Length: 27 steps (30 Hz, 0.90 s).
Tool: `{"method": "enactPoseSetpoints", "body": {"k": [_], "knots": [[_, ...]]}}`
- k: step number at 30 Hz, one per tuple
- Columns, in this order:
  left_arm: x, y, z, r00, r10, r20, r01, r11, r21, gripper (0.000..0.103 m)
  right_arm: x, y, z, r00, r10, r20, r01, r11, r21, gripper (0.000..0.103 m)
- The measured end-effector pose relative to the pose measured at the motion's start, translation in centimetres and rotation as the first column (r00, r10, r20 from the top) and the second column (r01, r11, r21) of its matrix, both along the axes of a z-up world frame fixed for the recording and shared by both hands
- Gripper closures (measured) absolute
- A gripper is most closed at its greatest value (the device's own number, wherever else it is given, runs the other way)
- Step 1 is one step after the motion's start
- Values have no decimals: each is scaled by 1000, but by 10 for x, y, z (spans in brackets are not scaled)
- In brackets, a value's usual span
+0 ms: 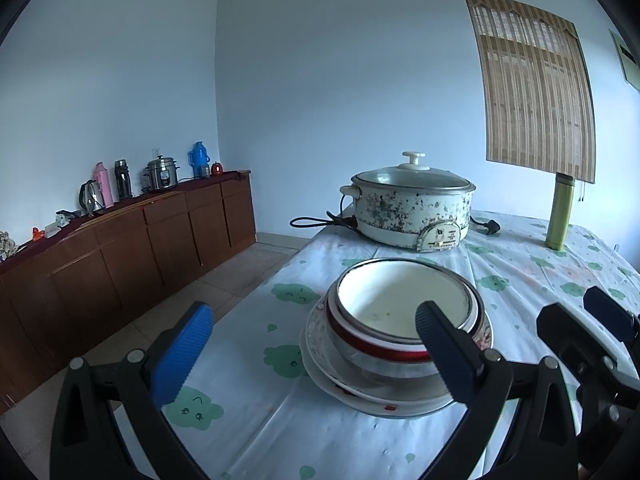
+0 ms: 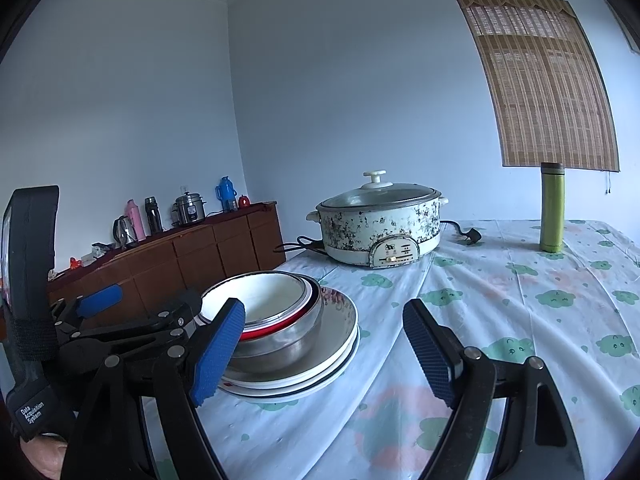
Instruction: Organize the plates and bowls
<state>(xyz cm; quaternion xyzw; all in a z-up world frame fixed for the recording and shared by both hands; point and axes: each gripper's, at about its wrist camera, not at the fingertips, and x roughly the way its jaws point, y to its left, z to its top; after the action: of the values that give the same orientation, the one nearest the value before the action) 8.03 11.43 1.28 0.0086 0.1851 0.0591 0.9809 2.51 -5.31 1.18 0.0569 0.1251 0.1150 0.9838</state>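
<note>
White enamel, red-banded, steel-rimmed: nested bowls (image 1: 404, 316) stacked mouth-up on round plates (image 1: 360, 390), the uppermost plate printed with a faint floral pattern, a lower one dotted red. Round all over, so no long axis to speak of; openings facing straight up, stack sitting level. In the right wrist view, a shiny steel bowl (image 2: 280, 340) visible as the outermost of the nest. Placed near the front left edge of the surface (image 2: 500, 320), on a thin, creased white cloth printed with green clouds. Left tongs (image 1: 316, 356) spread wide, ribbed pads either side of the stack's near rim, not pressing on it, holding nothing. Right tongs (image 2: 324, 354) likewise wide apart and empty, just right of the plates, left pad overlapping them in view. Behind, well apart: speckled electric cooker (image 1: 412, 210) with glass lid, and an upright green flask (image 1: 560, 214).
</note>
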Motion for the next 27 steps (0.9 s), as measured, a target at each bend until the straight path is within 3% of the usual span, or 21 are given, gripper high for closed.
{"method": "enactPoseSetpoints", "body": {"k": [27], "knots": [[-7, 2, -3, 999, -29, 25, 30, 999, -37, 0, -1, 1, -3, 1000, -2, 6, 2, 1000, -9, 20]]}}
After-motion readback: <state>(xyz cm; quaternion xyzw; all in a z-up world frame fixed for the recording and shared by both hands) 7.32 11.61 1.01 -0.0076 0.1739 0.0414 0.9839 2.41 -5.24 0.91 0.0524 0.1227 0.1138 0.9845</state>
